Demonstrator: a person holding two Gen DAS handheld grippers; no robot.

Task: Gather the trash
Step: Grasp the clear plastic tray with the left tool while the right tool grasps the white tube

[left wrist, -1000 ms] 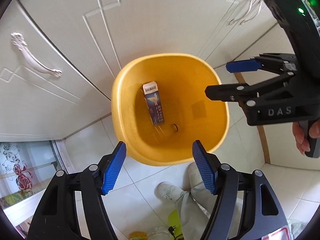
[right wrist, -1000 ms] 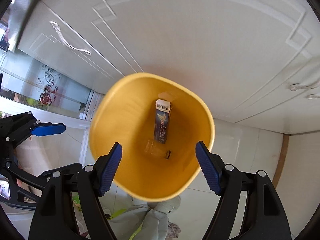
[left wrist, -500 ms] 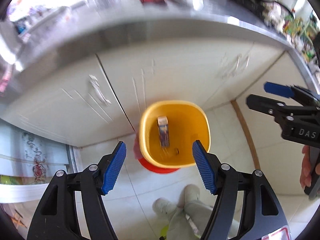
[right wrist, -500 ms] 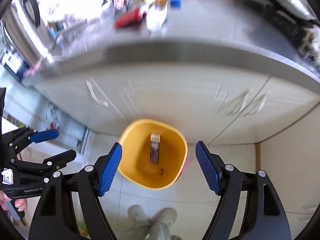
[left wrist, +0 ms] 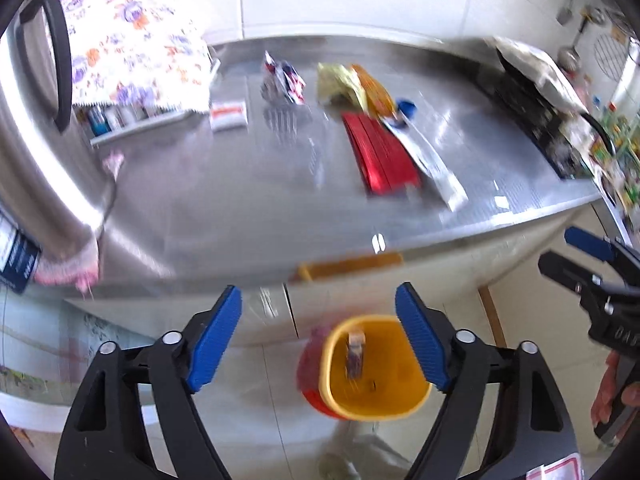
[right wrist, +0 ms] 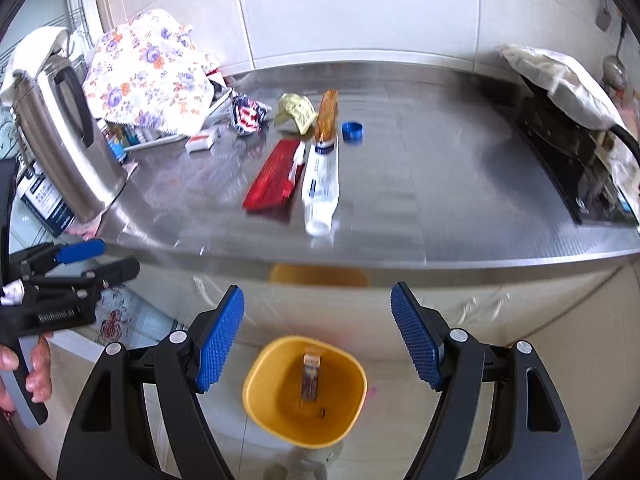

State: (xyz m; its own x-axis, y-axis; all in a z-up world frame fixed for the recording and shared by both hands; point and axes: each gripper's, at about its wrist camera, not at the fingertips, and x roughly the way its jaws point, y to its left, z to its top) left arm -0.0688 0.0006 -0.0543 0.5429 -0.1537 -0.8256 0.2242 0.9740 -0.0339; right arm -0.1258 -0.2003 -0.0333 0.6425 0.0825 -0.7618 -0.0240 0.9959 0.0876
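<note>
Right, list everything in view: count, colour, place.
bin: 1, yellow, floor below counter
carton: 1, blue-white, inside bin
counter: 1, steel
red box: 1, counter middle
toothpaste tube: 1, white, right of red box
bottle cap: 1, blue, behind tube
wrappers: several, yellow, orange, striped, counter rear
small box: 1, white
kettle: 1, steel, counter left
floral cloth: 1
cooktop: 1, black, right
left gripper: open
right gripper: open
</note>
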